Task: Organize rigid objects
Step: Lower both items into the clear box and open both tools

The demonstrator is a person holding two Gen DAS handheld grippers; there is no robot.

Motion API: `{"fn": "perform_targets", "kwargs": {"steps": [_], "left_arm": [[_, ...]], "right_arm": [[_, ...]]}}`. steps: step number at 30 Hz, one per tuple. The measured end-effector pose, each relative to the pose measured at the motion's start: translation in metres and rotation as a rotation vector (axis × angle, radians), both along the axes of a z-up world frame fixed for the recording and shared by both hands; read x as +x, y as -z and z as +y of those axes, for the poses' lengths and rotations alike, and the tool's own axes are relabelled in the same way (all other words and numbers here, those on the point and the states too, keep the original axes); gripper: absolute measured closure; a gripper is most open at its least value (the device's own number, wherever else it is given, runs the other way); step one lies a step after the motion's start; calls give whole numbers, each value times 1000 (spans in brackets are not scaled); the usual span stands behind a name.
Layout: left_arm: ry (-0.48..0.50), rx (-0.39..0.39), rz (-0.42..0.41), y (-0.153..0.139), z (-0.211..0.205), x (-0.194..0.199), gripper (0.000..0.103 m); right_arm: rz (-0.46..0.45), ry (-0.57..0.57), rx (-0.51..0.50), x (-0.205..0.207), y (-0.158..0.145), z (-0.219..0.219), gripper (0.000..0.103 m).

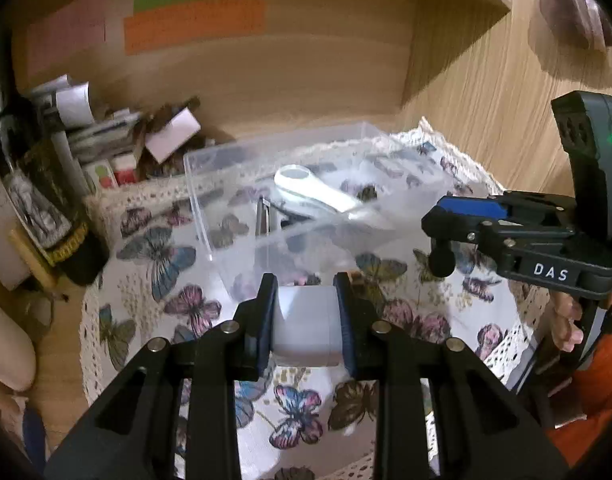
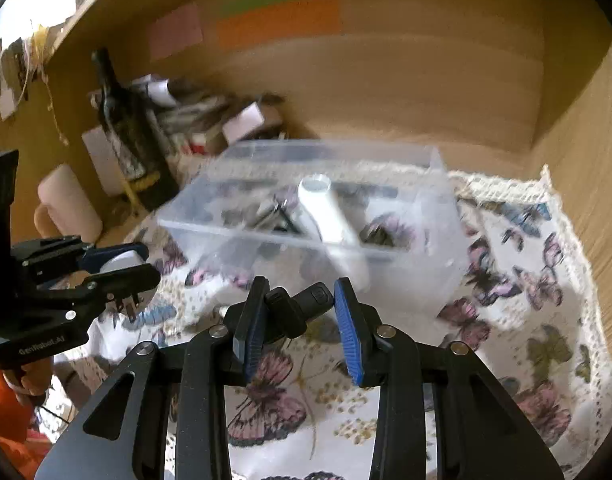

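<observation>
Left gripper (image 1: 306, 316): jaws closed onto a white plug adapter (image 1: 306, 326), pinched flat between the two blue pads; seen from the right wrist view (image 2: 118, 270), the adapter's metal prongs hang down below the jaws.
Adapter position: held above the cloth, just in front of the bin's near wall, not inside it.
Right gripper (image 2: 300, 322): fingers partly spread, a small black object (image 2: 296, 308) sitting between them; it leans toward the left pad, and a gap shows on the right-pad side. Cannot tell whether it is truly gripped.
Right gripper, other view (image 1: 446, 232): comes in from the right, level with the bin's near corner; a dark rounded piece (image 1: 442, 260) hangs under its tip.
Clear plastic bin (image 1: 198, 208): open-topped, resting on the cloth, towards the back.
Bin contents: white long-handled tool with round head (image 1: 306, 188) lying diagonally; beside it a dark metal item (image 1: 264, 216), blurred, kind unclear.
Butterfly-print cloth (image 1: 186, 304): lace-edged, covers the wooden desk surface under everything.
Dark bottle (image 2: 126, 128): upright, left of the bin, well apart from both grippers.
Clutter pile (image 1: 118, 132): papers and small boxes heaped in the back left corner behind the bin.
Back panel: orange sticky strip (image 1: 194, 24), a green one above, pink to its left.
Picture quality: motion blur over the bin in both views.
</observation>
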State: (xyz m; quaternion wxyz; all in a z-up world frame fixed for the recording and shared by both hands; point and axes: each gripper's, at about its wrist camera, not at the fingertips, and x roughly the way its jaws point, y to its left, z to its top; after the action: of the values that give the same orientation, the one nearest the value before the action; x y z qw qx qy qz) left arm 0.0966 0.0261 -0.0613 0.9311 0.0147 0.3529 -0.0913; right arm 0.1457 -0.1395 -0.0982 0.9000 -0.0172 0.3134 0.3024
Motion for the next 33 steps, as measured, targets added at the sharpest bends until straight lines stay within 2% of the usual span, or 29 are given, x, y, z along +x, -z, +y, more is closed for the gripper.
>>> {"fn": "perform_targets", "kwargs": {"steps": [9,17,23,33], "left_arm": [[-17,-7,-62,-23,0,16,75],[-38,-23,-98,-39,2,38,75],[-47,-7,-102,-37,0,57,75],[-63,-15,12,-8,1,101,75]], "right_arm": [[-81,47,72,9,-31,-15,72],[-141,88,91,22,-48,-22,72],[-128,123,78,43,-42,-23,72],[-29,137,-4,79,-9,-13,72]]}}
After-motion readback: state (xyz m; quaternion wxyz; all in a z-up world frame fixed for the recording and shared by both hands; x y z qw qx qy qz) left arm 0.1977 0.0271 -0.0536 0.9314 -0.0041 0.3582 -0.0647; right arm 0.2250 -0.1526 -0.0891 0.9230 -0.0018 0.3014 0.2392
